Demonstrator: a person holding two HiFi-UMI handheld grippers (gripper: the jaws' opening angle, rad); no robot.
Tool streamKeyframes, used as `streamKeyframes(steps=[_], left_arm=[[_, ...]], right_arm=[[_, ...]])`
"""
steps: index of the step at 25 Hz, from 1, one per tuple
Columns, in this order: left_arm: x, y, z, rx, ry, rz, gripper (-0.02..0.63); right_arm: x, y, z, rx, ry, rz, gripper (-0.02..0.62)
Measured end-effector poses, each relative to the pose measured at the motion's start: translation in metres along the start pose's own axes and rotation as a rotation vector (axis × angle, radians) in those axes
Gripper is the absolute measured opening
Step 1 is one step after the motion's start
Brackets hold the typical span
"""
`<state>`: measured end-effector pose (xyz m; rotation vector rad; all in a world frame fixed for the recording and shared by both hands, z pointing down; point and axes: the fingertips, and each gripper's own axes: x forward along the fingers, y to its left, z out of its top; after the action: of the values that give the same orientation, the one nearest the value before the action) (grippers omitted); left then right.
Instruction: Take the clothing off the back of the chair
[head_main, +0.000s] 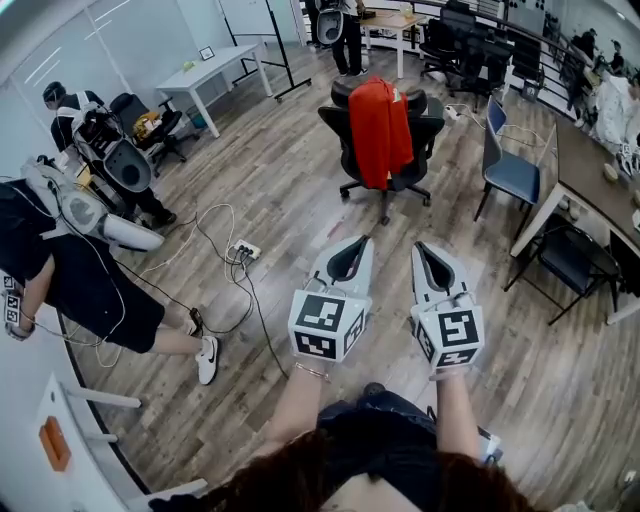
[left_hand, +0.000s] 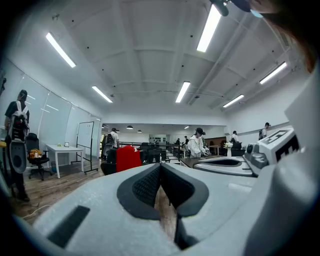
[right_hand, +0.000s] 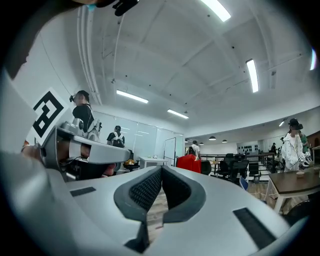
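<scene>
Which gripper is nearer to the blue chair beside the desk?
Right. The right gripper is to the left of the blue chair and short of it. The left gripper is farther left, with the right gripper between it and the chair.

Head view steeply down, both gripper views level, forward, all sharing far chair (head_main: 430, 128)

White table (head_main: 212, 72), blue chair (head_main: 512, 176), power strip (head_main: 246, 251) on wooden floor (head_main: 290, 200)

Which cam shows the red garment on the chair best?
Head view: the red garment hangs in full over the back of the black chair. Both gripper views catch it only as a small, distant red patch.
</scene>
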<state>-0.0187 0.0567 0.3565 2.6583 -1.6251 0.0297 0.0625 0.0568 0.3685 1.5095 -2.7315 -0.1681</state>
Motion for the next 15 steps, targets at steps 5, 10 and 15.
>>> streamKeyframes(steps=[5, 10, 15], left_arm=[[0.013, 0.002, 0.000, -0.003, 0.005, 0.004, 0.014], [0.030, 0.009, 0.003, 0.006, 0.010, 0.001, 0.014], [0.043, 0.020, 0.005, 0.021, 0.014, 0.004, 0.014]], right_arm=[[0.011, -0.012, -0.005, 0.009, 0.008, 0.023, 0.002], [0.027, -0.022, -0.004, 0.017, 0.006, 0.032, 0.002], [0.044, -0.029, -0.008, 0.019, 0.016, 0.031, 0.005]])
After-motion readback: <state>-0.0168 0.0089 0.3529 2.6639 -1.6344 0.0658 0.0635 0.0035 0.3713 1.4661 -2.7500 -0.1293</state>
